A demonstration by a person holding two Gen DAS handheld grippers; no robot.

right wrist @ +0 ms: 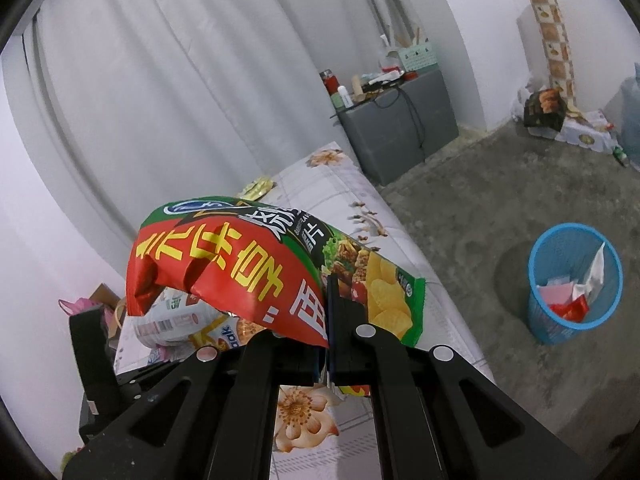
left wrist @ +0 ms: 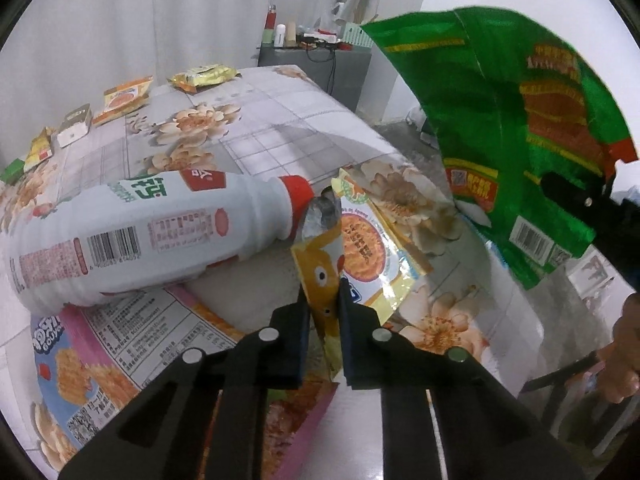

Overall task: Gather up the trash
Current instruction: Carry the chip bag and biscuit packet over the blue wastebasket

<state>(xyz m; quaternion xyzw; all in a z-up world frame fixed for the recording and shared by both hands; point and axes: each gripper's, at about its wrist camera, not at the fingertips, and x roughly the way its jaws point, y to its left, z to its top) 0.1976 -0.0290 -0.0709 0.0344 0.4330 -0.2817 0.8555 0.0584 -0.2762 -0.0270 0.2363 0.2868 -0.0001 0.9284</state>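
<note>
Jaws of both grippers pinch snack packaging above the floral-cloth table (left wrist: 280, 120), trash run partly done.

Left gripper (left wrist: 324, 312) clamps a yellow biscuit wrapper (left wrist: 360, 248) beside the toppled white drink bottle (left wrist: 132, 232); right gripper (right wrist: 326, 320) grips a green-and-red chip bag (right wrist: 240, 264) held off the table's near edge. On the floor, well apart, a blue wastebasket (right wrist: 540, 320) already holds several scraps. More wrappers (left wrist: 124, 100) line the table's far edge, so much appears left to clear.

Home room: white curtains (right wrist: 160, 80), floral tablecloth (left wrist: 280, 120), cluttered cabinet (right wrist: 400, 128).
</note>
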